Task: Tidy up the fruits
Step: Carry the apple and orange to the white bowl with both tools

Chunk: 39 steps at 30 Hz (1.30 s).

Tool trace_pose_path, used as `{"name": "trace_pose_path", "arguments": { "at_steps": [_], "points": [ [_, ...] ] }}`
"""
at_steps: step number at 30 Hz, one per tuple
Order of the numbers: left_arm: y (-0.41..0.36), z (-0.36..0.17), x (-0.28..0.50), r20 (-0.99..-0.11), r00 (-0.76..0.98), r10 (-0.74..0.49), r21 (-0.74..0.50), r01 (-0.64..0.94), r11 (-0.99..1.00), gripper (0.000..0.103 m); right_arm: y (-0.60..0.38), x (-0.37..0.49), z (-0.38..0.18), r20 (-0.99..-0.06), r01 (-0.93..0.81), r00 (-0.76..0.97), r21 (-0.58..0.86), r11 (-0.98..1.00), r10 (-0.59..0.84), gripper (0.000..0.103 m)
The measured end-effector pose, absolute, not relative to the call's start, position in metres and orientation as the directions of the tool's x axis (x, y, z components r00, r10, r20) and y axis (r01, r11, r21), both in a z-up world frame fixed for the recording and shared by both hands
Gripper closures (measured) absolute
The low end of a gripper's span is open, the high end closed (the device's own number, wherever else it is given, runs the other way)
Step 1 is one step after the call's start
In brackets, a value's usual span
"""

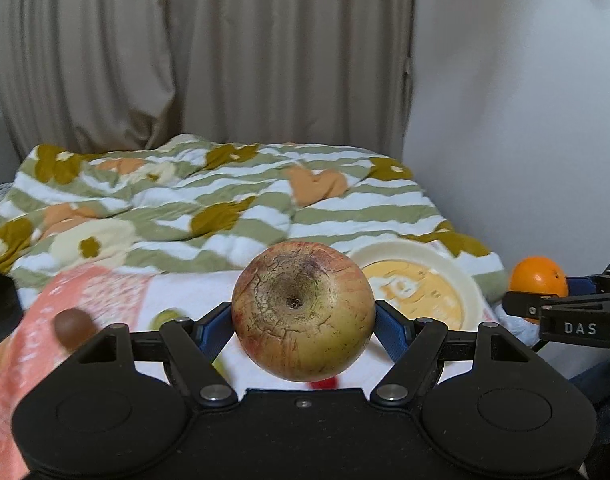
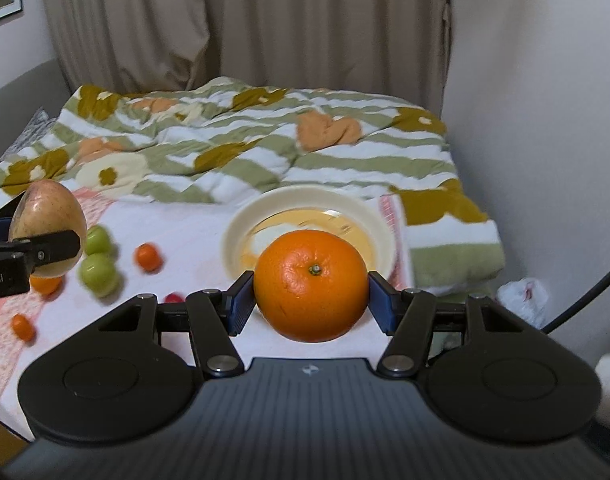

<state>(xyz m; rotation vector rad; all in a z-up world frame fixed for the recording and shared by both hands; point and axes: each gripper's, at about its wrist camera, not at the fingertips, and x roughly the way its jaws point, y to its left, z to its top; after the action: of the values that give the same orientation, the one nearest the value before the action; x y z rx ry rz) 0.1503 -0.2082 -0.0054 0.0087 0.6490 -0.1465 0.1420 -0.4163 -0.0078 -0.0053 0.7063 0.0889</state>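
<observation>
My left gripper (image 1: 303, 320) is shut on a yellow-red apple (image 1: 303, 312) and holds it above the white cloth; the apple also shows at the left of the right wrist view (image 2: 49, 216). My right gripper (image 2: 311, 288) is shut on a large orange (image 2: 311, 285), held just in front of the cream bowl (image 2: 305, 200); that orange shows at the right of the left wrist view (image 1: 539, 278). The bowl (image 1: 461, 268) lies right of the apple. Two green fruits (image 2: 99, 264), small oranges (image 2: 148, 257) and a red fruit (image 2: 173, 298) lie on the cloth.
A white and pink cloth (image 2: 193, 236) covers the bed front. A striped floral quilt (image 2: 265, 140) lies behind it, curtains beyond. A wall stands at the right. A brown round fruit (image 1: 71, 326) sits at left. A white bag (image 2: 525, 296) lies beside the bed.
</observation>
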Motion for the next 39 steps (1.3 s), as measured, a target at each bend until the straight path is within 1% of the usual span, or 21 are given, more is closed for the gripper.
{"name": "trace_pose_path", "arguments": {
  "at_steps": [10,20,29,35,38,39],
  "points": [
    [-0.265,-0.023,0.226,-0.635,0.744,-0.207,0.003,0.271,0.963,0.025,-0.459,0.204,-0.019,-0.656,-0.021,0.754,0.032,0.999,0.037,0.029],
    [-0.302,-0.066,0.294,-0.7,0.671,-0.243,0.055,0.391,0.919,0.025,-0.472,0.251,-0.037,-0.68,0.031,0.733,0.062,0.998,0.019,0.029],
    [-0.328,-0.101,0.323,-0.73,0.635,-0.252,0.134,0.494,0.859,0.025,-0.483,0.274,-0.056,-0.708,0.089,0.706,0.069,0.994,-0.014,0.029],
    [-0.343,-0.113,0.328,-0.738,0.626,-0.253,0.169,0.535,0.828,0.025,-0.491,0.276,-0.062,-0.72,0.119,0.693,0.065,0.991,-0.036,0.029],
    [-0.347,-0.117,0.328,-0.748,0.615,-0.25,0.176,0.547,0.819,0.023,-0.495,0.274,-0.062,-0.722,0.13,0.691,0.066,0.989,-0.042,0.029],
    [-0.348,-0.116,0.326,-0.738,0.629,-0.243,0.195,0.544,0.816,0.021,-0.497,0.274,-0.062,-0.722,0.133,0.691,0.068,0.989,-0.044,0.029]
  ]
}}
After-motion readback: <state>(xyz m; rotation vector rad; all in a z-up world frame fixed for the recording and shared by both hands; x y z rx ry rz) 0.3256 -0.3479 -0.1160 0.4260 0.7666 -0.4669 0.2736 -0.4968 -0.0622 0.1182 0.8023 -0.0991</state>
